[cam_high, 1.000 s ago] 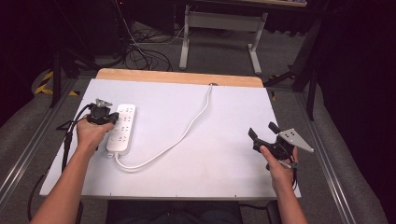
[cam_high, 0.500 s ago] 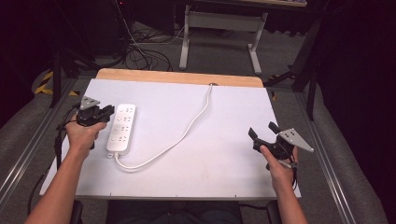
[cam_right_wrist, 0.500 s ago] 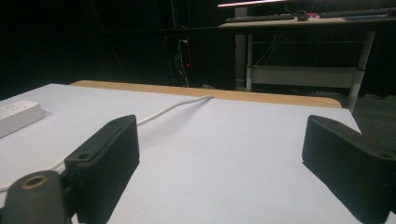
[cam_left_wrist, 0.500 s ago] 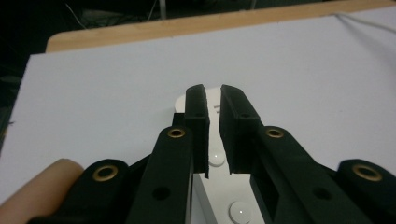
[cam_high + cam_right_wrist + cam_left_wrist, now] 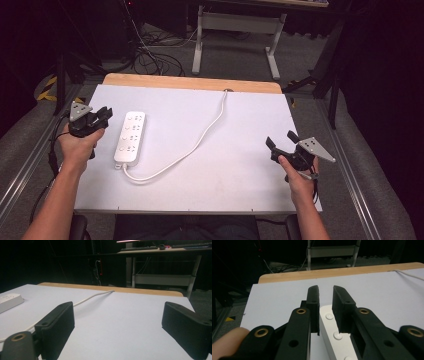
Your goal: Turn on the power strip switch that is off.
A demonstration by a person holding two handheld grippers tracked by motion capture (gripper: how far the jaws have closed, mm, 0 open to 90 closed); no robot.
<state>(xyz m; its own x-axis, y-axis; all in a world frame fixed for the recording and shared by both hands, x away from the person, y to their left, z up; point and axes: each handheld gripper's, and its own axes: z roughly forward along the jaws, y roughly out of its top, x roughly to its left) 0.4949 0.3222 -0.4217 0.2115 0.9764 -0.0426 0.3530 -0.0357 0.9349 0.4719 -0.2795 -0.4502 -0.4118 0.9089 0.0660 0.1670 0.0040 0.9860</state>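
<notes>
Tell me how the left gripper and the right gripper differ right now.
The left gripper has its fingers set a narrow gap apart, just opening with nothing between them; the right gripper has its fingers spread wide. The left gripper sits beside the power strip; the right gripper sits far from it, near the table's right edge. Both are hand-held, black, and hold nothing.

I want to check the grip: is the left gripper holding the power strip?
No, the left gripper is beside the power strip, with bare table between them.
</notes>
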